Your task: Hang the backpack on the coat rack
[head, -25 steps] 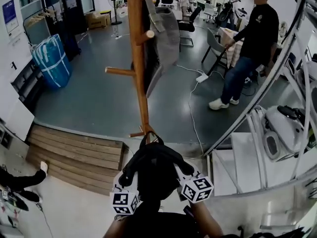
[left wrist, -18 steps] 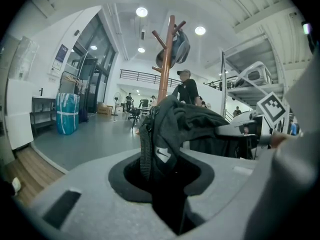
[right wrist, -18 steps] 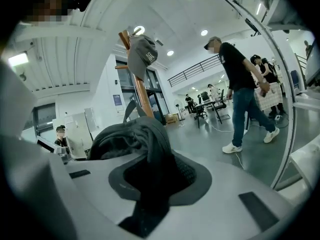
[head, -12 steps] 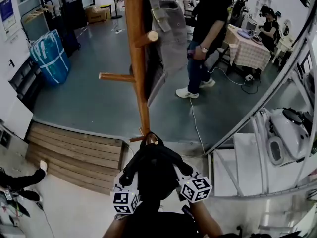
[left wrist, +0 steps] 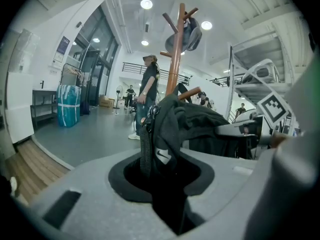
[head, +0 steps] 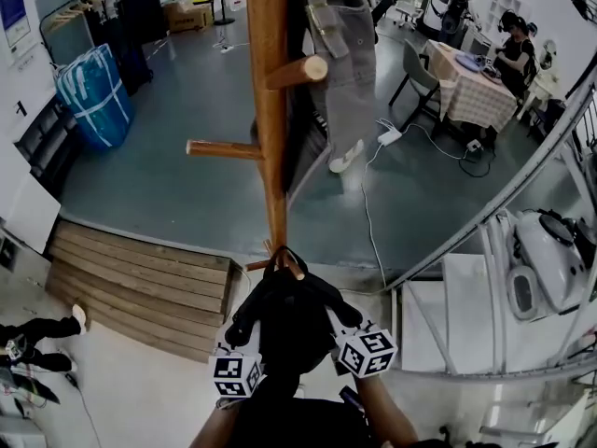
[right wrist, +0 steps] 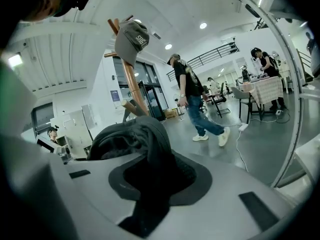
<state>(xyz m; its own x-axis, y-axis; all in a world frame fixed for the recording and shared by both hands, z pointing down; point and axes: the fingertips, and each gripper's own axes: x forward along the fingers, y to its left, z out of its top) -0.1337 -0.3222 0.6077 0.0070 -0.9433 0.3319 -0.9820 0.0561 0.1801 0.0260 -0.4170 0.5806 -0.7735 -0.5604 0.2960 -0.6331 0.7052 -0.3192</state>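
Observation:
The black backpack (head: 289,315) hangs between my two grippers low in the head view, in front of the wooden coat rack (head: 268,110). Its top loop (head: 280,259) sits right by the rack's lowest peg (head: 291,269); I cannot tell if they touch. My left gripper (head: 238,367) is shut on a black strap (left wrist: 160,144) of the backpack. The right gripper (head: 362,348) is shut on bunched black fabric (right wrist: 147,154). Higher pegs (head: 303,69) stick out bare. A grey cap (head: 345,54) hangs near the top.
A wooden step (head: 140,273) lies left of the rack's foot and a blue wrapped bundle (head: 93,91) beyond it. A white cable (head: 364,203) crosses the grey floor. A metal frame (head: 485,213) and white machine (head: 541,259) stand right. A person (right wrist: 192,104) walks behind the rack.
The rack has grown larger and nearer in the head view. The person in dark clothes has walked from the right to behind the rack. The backpack stays held between both grippers.

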